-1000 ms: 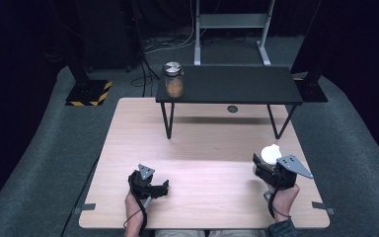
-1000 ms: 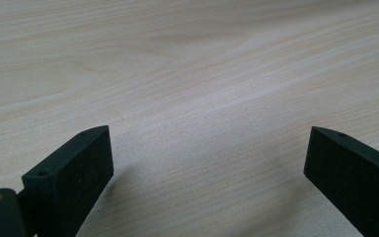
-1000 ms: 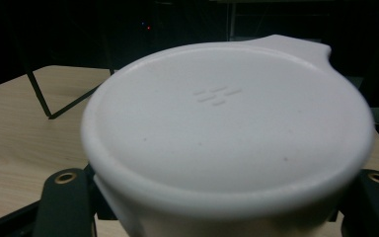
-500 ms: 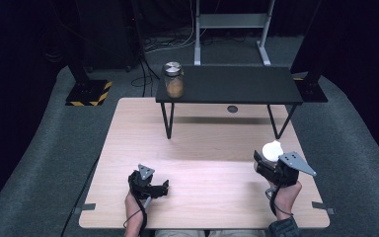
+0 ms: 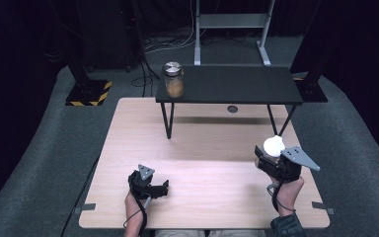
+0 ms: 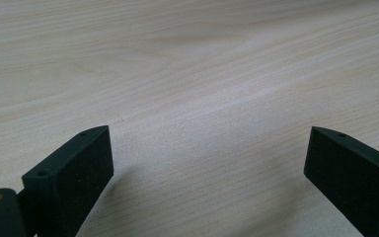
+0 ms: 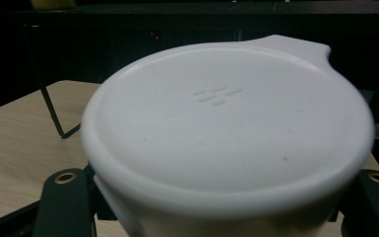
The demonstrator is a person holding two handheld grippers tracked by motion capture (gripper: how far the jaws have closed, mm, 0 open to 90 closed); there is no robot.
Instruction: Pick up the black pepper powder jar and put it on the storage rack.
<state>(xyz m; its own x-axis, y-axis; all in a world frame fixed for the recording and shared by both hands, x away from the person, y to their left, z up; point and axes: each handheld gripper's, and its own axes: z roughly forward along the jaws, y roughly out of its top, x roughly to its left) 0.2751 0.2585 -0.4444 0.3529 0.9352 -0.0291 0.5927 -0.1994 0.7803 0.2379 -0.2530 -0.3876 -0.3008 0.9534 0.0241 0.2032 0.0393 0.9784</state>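
White plastic lid (image 5: 273, 145), round with a small tab, clamped in the right gripper (image 5: 272, 154) at the lower right of the high view, just above the pale wooden bench (image 5: 202, 143). Seen close in the right gripper view as a broad white disc (image 7: 227, 133) with a faint embossed mark near its middle, black jaws pressed against both flanks, tab pointing to the upper right of the frame. Left gripper (image 5: 150, 186) low at the lower left of the high view, resting near the bench surface, well apart from the lid. Jaws spread wide with bare wood grain (image 6: 202, 98) between them (nothing gripped). Glass jar (image 5: 173, 79) with a metal cap and brownish contents upright on the left end of a black raised shelf (image 5: 237, 85) in the upper middle of the high view, far from both grippers. Grey carpet (image 5: 54, 148) around the bench.
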